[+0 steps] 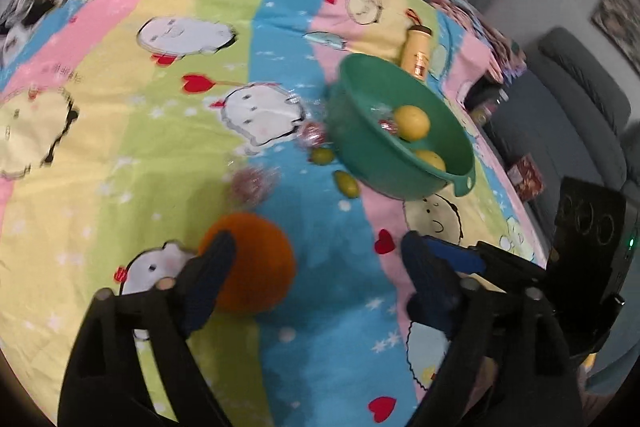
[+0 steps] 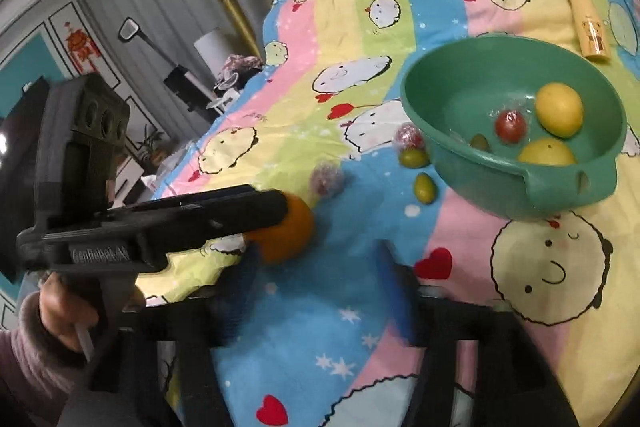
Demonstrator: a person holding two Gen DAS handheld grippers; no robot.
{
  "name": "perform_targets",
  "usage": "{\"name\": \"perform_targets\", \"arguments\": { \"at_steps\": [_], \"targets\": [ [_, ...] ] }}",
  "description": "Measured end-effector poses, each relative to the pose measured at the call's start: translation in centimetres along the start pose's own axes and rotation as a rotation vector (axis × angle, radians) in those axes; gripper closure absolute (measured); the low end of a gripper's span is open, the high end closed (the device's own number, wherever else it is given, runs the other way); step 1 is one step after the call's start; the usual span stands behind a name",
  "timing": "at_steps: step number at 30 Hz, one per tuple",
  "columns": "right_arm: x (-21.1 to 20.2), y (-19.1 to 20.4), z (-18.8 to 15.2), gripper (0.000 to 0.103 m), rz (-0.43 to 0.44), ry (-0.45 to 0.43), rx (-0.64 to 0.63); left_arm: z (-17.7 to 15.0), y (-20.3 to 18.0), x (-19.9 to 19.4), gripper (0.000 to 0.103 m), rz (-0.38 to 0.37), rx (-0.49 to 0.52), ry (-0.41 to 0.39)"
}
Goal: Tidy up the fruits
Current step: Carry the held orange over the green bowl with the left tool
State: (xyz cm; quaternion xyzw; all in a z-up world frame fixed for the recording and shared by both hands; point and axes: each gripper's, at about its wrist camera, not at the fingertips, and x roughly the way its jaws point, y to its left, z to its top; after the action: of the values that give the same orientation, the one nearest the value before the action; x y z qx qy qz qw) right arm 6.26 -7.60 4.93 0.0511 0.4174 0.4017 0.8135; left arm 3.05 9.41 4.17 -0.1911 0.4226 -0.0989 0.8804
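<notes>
Orange and round, the fruit [image 1: 256, 267] lies on the striped cloth [image 1: 160, 107] between the left tongs' [image 1: 316, 247] spread padded tips, touching one, while the right view shows the right tongs [image 2: 316, 263] apart near it, the smooth green bowl [image 2: 460, 163] holding lemons [image 2: 559, 110].

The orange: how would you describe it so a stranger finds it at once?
Find the green bowl on the striped cloth. Nearer the camera and to its left, the orange lies on a blue stripe. It is far bigger than the small green fruits nearby.
</notes>
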Motion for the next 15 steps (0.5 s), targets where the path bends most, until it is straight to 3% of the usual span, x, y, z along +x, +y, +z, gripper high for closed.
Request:
{"name": "perform_targets", "arguments": {
  "at_steps": [9,15],
  "targets": [
    [6.1,2.3,0.4,0.033,0.035,0.119,-0.096,-0.7,1.9,1.3,0.018,0.017,-0.046,0.041],
    [8.8,2.5,0.3,0.033,0.027,0.169,-0.099,-1.1,2.2,2.3,0.03,0.01,-0.042,0.078]
  ]
}}
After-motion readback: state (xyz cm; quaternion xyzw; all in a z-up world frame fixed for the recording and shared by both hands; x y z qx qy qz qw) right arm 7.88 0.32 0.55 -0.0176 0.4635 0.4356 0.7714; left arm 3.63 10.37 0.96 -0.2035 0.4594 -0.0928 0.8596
